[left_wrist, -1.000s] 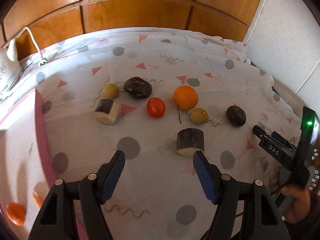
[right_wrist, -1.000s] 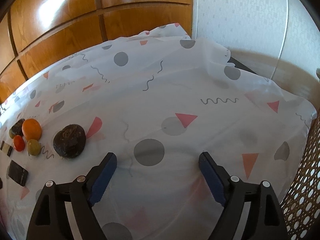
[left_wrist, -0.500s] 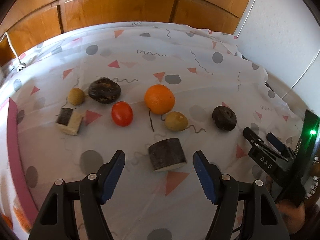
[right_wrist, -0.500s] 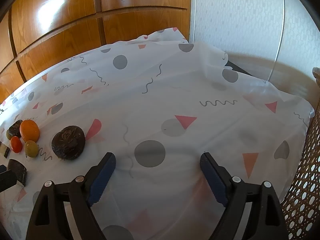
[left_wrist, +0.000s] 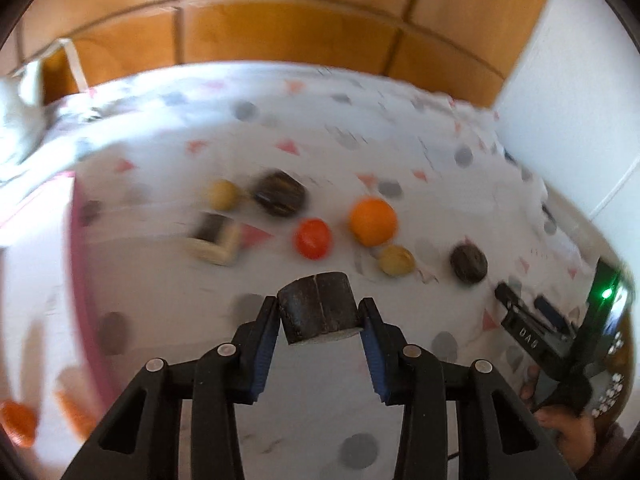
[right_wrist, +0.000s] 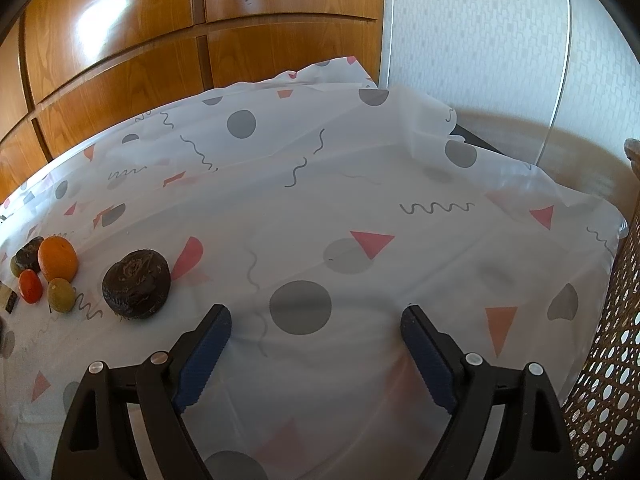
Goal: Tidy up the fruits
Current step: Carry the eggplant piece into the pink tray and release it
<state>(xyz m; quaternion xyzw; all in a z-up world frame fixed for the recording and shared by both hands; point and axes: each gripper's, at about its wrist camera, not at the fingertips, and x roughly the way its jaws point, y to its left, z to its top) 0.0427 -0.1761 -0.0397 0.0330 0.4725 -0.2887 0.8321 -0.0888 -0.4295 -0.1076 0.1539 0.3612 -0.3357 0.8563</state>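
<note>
In the left wrist view, blurred by motion, a pink-edged tray (left_wrist: 74, 264) sits at the far left with 2 orange pieces (left_wrist: 18, 424) near its lower corner. On the cloth (left_wrist: 320, 140) beyond it lie a cut chunk (left_wrist: 214, 240) with pale flesh, a tan fruit (left_wrist: 224, 195) and a dark fruit (left_wrist: 280, 198) just beside it. Further right are a tomato (left_wrist: 313, 239), an orange (left_wrist: 373, 221), a second tan fruit (left_wrist: 396, 261) and a small dark fruit (left_wrist: 468, 263). The left gripper (left_wrist: 320, 314) is closed on a dark chunk (left_wrist: 318, 307), both blue pads pressed to its sides, pale cut face downward; whether it rests on the cloth I cannot tell. The right gripper (left_wrist: 532, 320) shows at the right edge, held by a hand (left_wrist: 568, 432).

In the right wrist view the same fruits cluster at the far left: tomato (right_wrist: 31, 286), orange (right_wrist: 57, 259), tan fruit (right_wrist: 61, 294), dark fruit (right_wrist: 136, 284). The right gripper (right_wrist: 316, 332) hangs wide open over bare cloth, holding nothing, well apart from the fruits. A woven basket (right_wrist: 612, 360) stands at the right edge
</note>
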